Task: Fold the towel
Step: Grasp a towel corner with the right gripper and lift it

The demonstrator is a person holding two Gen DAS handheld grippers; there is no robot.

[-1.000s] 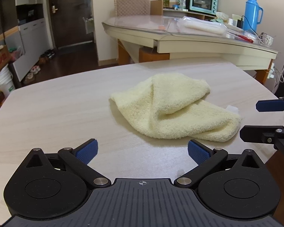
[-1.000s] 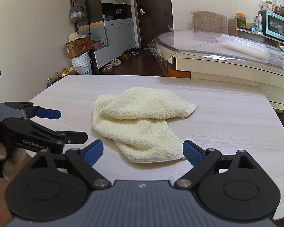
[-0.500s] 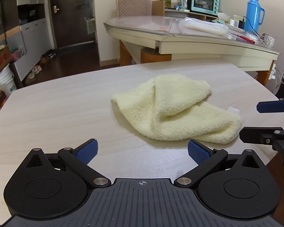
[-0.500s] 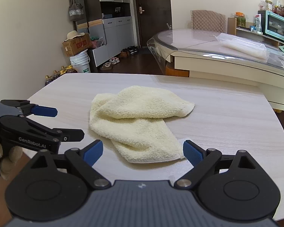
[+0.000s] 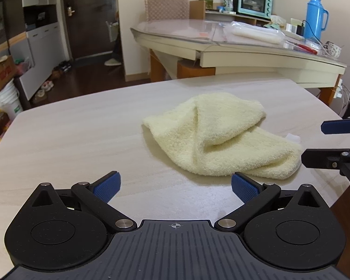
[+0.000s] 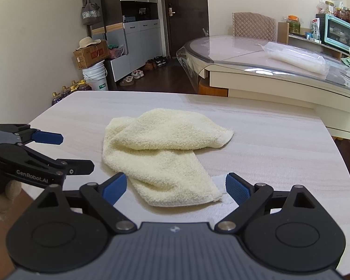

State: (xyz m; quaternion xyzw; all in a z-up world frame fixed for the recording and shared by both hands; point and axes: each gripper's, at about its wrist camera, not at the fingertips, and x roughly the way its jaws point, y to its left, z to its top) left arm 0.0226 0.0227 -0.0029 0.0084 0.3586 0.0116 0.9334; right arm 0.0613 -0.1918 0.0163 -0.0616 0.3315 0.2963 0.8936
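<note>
On table [image 5: 70,135]: towel [image 5: 217,137] lies bunched, layers lapped crooked, edges not squared; no neat fold showing. Left gripper [image 5: 175,184], right gripper [image 6: 176,185] near towel, jaws spread wide, holding nothing.

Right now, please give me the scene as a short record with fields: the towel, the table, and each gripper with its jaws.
towel: pale yellow towel, crumpled in loose overlapping layers, not folded neatly
table: light wood-grain table, towel lies near its middle
left gripper: left gripper, jaws open, empty, short of the towel
right gripper: right gripper, jaws open, empty, near corner of the towel lies between the fingertips in its view
contact: neither gripper holds the towel
</note>
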